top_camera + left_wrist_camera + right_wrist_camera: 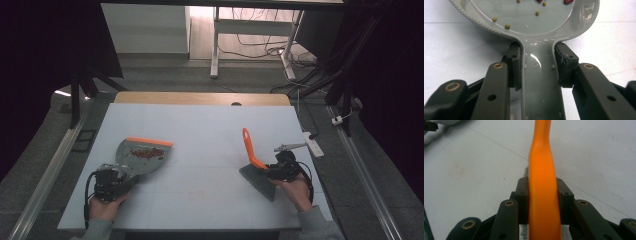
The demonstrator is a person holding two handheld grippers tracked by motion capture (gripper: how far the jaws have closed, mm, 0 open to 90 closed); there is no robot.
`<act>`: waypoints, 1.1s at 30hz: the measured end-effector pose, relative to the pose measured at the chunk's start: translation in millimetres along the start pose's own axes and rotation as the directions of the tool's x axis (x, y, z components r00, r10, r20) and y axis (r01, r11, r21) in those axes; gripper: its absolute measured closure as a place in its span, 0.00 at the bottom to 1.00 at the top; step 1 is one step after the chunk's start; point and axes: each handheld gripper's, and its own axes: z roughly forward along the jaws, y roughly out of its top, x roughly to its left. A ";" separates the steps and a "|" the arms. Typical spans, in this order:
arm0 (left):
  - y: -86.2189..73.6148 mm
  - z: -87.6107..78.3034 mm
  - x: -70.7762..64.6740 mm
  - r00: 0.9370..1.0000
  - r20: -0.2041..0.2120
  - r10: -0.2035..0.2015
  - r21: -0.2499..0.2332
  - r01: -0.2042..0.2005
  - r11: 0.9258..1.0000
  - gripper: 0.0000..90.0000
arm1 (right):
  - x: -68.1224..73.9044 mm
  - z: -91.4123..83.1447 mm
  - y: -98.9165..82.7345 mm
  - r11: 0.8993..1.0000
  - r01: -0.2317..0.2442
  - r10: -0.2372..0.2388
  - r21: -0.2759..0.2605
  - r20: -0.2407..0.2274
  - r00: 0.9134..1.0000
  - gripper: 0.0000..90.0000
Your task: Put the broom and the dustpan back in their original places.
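Left hand-held gripper (121,176) clamping one dustpan (142,155), right hand-held gripper (267,169) clamping one brush (251,150)

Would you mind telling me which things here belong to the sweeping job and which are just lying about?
In the job:
- grey dustpan, left gripper clamped on its handle
- beans inside it
- orange-handled brush, in the right gripper

Lying about:
- white power strip at the table's right edge
- cables on the floor beyond

Dustpan (534,22) glossy grey plastic; brush handle (542,182) smooth orange plastic; table (210,130) matt.
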 end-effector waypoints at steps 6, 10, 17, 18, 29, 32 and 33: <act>-0.2 1.4 -0.2 1.000 -0.006 -0.004 0.004 0.004 1.000 0.69 | -13.5 4.5 -1.0 0.999 -0.027 0.027 0.017 -0.009 1.000 0.72; -0.3 2.6 -0.9 1.000 -0.017 -0.004 0.011 0.005 1.000 0.69 | -19.7 9.1 -1.3 0.999 -0.035 0.035 0.039 -0.001 0.999 0.66; -0.5 5.2 -2.7 1.000 -0.031 0.001 0.023 0.000 1.000 0.68 | -24.2 12.4 -1.4 0.998 -0.035 0.034 0.053 0.028 0.999 0.56; -0.6 5.6 -3.0 0.999 -0.034 0.004 0.025 -0.003 1.000 0.68 | -25.0 12.9 -1.5 0.998 -0.030 0.028 0.055 0.035 0.999 0.56; 0.0 5.8 -2.2 1.000 -0.008 0.020 0.031 -0.020 0.999 0.42 | -22.1 14.4 2.2 0.998 0.006 -0.013 0.070 0.097 0.995 0.49; 0.2 3.7 -2.3 0.999 -0.028 0.031 0.022 -0.030 0.999 0.31 | -20.3 12.3 3.0 0.998 0.023 -0.032 0.058 0.157 0.987 0.47; 0.4 2.9 -2.2 0.999 -0.032 0.032 0.018 -0.031 0.999 0.28 | -20.1 10.8 3.4 0.999 0.017 -0.025 0.052 0.153 0.988 0.48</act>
